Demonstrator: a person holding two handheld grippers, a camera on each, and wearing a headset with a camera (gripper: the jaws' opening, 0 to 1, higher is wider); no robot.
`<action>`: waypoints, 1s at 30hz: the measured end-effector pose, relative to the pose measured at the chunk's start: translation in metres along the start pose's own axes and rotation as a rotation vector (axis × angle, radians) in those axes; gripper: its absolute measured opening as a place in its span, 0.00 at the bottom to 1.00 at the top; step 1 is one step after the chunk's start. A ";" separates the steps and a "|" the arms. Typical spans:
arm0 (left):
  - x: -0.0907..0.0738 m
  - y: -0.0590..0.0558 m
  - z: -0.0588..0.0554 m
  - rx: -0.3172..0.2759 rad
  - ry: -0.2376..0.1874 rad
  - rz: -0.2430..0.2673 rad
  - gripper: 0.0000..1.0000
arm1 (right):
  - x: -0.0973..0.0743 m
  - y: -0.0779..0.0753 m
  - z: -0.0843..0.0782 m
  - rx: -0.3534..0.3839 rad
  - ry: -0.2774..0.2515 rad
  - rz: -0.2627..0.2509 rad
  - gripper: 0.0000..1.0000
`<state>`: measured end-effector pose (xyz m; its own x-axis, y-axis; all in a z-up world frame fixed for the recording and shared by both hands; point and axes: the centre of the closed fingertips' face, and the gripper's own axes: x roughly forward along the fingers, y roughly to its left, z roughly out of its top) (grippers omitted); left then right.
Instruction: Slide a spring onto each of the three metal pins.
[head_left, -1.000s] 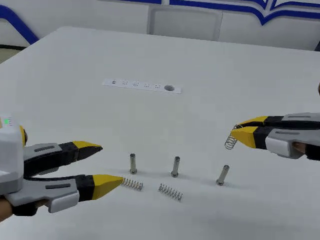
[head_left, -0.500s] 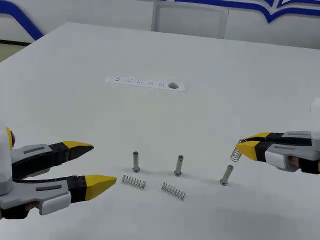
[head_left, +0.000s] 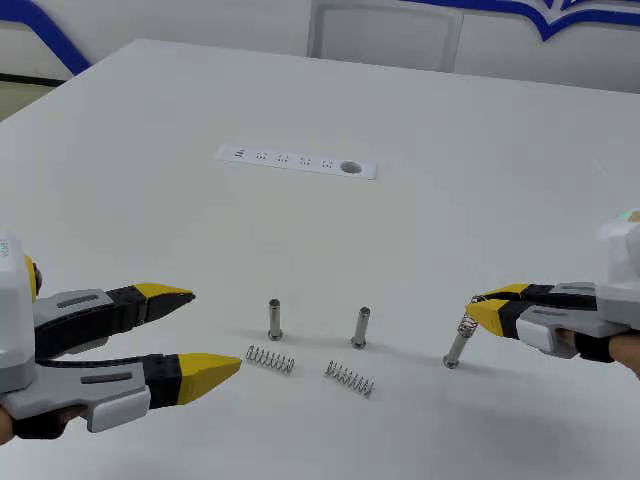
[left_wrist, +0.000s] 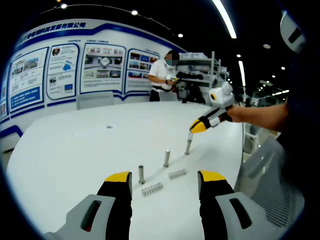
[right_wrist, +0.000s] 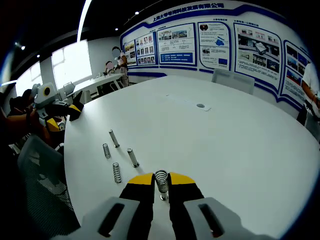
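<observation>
Since one second ago the right gripper (head_left: 472, 312) is brought lower and nearer to the right pin (head_left: 455, 350), and the held spring (head_left: 465, 325) is now seen at the top of this pin. Nearest to the person, the left gripper (head_left: 214, 330) is held over the table (head_left: 150, 150) with its jaws wide apart and nothing between them. Just beyond its tips the left spring (head_left: 270, 360) is seen lying flat before the left pin (head_left: 275, 318), and the middle spring (head_left: 349, 378) before the middle pin (head_left: 361, 327); both pins are standing bare. The right jaws are closed on the held spring. The first of three fittings is judged to be in hand; whether the coil is already passed over the pin tip cannot be told. For the next move the coil needs to be kept in line with the slightly leaning pin, lowered, then released. Farther away a power strip (head_left: 296, 161) is set in the table
</observation>
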<state>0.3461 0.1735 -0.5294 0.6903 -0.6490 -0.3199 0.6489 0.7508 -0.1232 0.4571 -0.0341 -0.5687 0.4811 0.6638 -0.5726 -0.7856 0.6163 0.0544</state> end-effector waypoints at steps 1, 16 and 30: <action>0.000 0.000 0.000 -0.001 0.000 -0.001 0.54 | 0.002 0.000 -0.002 0.000 0.002 0.000 0.11; 0.001 -0.003 0.000 0.002 0.002 -0.006 0.54 | 0.023 -0.008 -0.029 -0.018 0.026 -0.022 0.11; 0.002 -0.005 0.001 0.005 0.001 -0.012 0.54 | 0.015 -0.001 -0.029 -0.057 0.039 -0.028 0.16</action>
<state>0.3446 0.1678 -0.5284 0.6820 -0.6581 -0.3191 0.6589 0.7422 -0.1224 0.4537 -0.0372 -0.6012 0.4884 0.6288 -0.6051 -0.7933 0.6088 -0.0077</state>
